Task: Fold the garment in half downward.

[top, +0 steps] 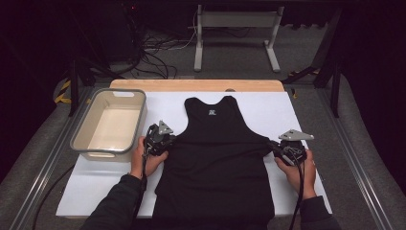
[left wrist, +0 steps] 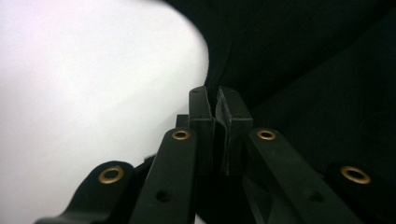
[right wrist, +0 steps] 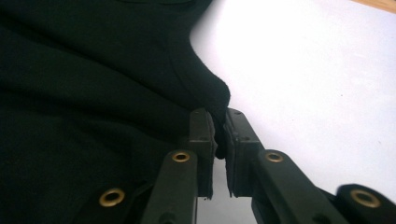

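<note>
A black sleeveless top (top: 218, 158) lies flat on the white table cover (top: 287, 108), neck toward the far side. My left gripper (top: 168, 140) is shut on the top's left edge just below the armhole; in the left gripper view the jaws pinch the black cloth (left wrist: 289, 70) at the tips of my left gripper (left wrist: 217, 95). My right gripper (top: 274, 146) is shut on the top's right edge at the same height, and in the right gripper view a fold of the cloth (right wrist: 205, 88) is caught between the tips of my right gripper (right wrist: 218, 122).
A grey plastic tub (top: 111, 123), with nothing in it, stands at the table's left, close to my left hand. A wooden table edge (top: 196, 85) runs behind the white cover. Cables and a metal stand base lie on the floor beyond.
</note>
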Demonstrator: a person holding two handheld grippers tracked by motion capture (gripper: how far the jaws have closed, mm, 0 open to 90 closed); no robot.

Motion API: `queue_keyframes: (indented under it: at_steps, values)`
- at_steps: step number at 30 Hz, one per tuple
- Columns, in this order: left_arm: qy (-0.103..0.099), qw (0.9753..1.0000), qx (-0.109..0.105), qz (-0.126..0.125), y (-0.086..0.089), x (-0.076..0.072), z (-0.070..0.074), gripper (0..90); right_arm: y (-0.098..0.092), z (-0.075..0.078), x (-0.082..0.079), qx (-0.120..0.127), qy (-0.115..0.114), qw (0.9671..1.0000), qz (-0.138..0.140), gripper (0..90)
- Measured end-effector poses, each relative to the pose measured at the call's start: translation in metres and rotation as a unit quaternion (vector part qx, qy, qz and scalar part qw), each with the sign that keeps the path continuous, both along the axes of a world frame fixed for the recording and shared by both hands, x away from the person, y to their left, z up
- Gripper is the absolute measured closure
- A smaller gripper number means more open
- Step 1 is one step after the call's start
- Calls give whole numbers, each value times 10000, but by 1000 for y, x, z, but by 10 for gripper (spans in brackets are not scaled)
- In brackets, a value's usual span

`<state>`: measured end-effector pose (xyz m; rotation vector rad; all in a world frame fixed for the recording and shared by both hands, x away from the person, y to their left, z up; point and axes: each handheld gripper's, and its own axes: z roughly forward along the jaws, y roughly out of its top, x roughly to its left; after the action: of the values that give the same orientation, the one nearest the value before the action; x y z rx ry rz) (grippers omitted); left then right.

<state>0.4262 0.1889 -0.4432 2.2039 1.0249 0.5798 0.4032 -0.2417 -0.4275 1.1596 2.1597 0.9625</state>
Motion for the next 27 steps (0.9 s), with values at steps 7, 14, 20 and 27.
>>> queue_keyframes:
  at_steps: [7, 14, 20, 27]
  values:
    - [-57, 9995, 97, 292, 7, -4, 5, 857, 0, 0, 7, -40, -214, 9997, -136, 840]
    - [-244, 9988, -155, 395, 3, -4, 6, 731, -1, -2, 7, 116, -213, 9997, -47, 775]
    - [-620, 9966, -515, 145, 3, -17, 18, 635, 4, -3, 5, 325, -225, 9991, 127, 635]
    - [-1082, 9907, -594, -566, 1, -49, 33, 499, 12, -4, -5, 488, -214, 9982, 288, 537]
